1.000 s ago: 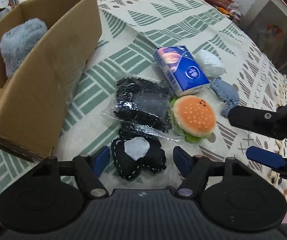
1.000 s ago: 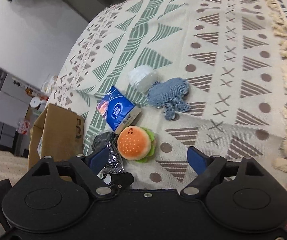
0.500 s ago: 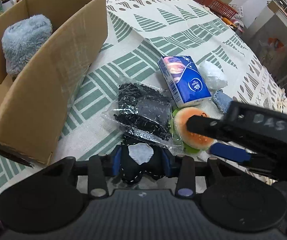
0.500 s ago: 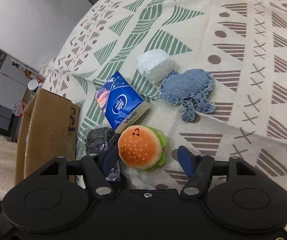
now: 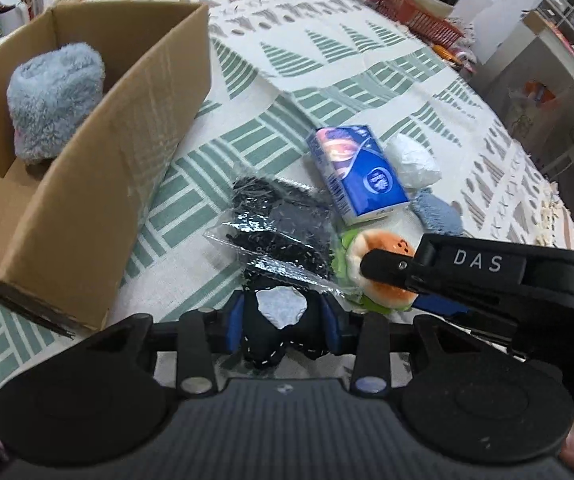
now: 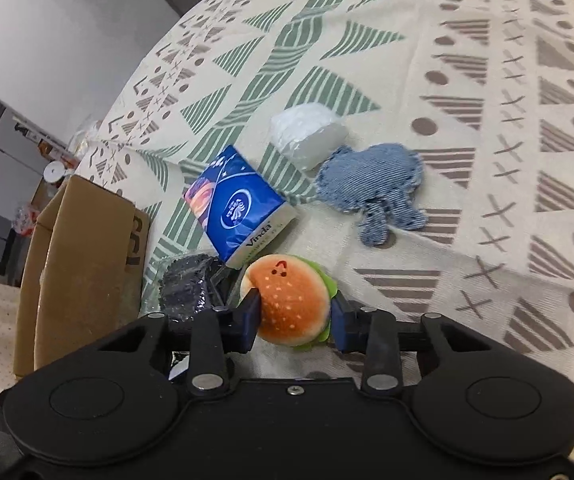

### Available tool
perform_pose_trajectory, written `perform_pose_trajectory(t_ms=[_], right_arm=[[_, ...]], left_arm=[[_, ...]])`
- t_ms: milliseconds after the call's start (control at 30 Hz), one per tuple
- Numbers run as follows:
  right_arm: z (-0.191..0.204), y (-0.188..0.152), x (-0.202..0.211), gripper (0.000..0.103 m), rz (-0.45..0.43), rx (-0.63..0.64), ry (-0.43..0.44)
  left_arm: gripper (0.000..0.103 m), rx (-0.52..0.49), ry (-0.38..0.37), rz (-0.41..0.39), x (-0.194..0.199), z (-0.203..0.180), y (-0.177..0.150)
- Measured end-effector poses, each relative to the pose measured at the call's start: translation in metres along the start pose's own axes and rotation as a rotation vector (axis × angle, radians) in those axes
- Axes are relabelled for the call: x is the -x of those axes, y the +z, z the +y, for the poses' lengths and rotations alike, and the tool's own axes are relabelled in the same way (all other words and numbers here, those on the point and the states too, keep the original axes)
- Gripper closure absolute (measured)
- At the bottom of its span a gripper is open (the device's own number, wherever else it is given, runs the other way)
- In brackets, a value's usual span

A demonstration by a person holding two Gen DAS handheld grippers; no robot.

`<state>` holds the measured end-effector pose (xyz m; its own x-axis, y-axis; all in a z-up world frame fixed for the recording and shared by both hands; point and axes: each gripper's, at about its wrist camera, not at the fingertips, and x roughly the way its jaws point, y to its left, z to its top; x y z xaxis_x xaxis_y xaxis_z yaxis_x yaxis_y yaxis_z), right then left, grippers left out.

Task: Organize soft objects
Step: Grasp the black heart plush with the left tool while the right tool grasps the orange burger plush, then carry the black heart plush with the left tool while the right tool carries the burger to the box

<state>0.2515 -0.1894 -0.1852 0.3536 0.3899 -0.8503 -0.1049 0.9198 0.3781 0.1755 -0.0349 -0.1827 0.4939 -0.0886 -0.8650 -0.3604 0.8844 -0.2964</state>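
At far left the cardboard box (image 5: pixel 99 184) sits on my bench (image 5: pixel 327 64), its patterned cloth under everything, with a fluffy grey-blue roll (image 5: pixel 53 96) inside. Just right of the box, my left hand-held gripper (image 5: pixel 281 320) is pressed in on a black stitched plush with a white patch (image 5: pixel 279 312), pinching it between its blue pads. Beyond it lies a clear bag of black fabric (image 5: pixel 279 224), touching the blue tissue pack (image 5: pixel 357 174). Next comes the burger plush (image 6: pixel 293 300), squeezed between the pads of my right hand-held gripper (image 6: pixel 294 316), low over the cloth; I cannot tell whether it touches. Past the tissue pack rest a white wrapped bundle (image 6: pixel 307 134) and a denim patch toy (image 6: pixel 375 188), just beside each other.
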Motion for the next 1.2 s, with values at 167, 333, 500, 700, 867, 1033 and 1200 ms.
perform_pose_trajectory(t_ms=[167,333,500,700,867,1033,1200], right_arm=[[0.003,-0.006,0.021,0.068,-0.054,-0.007,-0.005],[0.007,-0.012,0.049,0.068,-0.124,-0.019,-0.018],[0.01,-0.017,0.079,0.068,-0.186,-0.034,-0.041],[0.019,-0.028,0.109,0.068,-0.251,-0.04,-0.046],[0.028,-0.037,0.126,0.068,-0.283,-0.035,-0.063],[0.04,-0.04,0.137,0.068,-0.316,-0.027,-0.075],[0.057,-0.042,0.141,0.068,-0.331,-0.006,-0.073]], left_arm=[[0.066,-0.027,-0.03,-0.031,0.016,-0.004,-0.005],[0.066,-0.039,-0.043,-0.076,0.033,-0.003,-0.007],[0.066,-0.078,-0.089,-0.132,0.06,-0.003,-0.007],[0.067,-0.107,-0.142,-0.162,0.082,0.0,-0.009],[0.067,-0.115,-0.188,-0.194,0.098,0.004,-0.004],[0.067,-0.122,-0.222,-0.217,0.11,0.009,0.002],[0.067,-0.111,-0.243,-0.217,0.113,0.02,0.011]])
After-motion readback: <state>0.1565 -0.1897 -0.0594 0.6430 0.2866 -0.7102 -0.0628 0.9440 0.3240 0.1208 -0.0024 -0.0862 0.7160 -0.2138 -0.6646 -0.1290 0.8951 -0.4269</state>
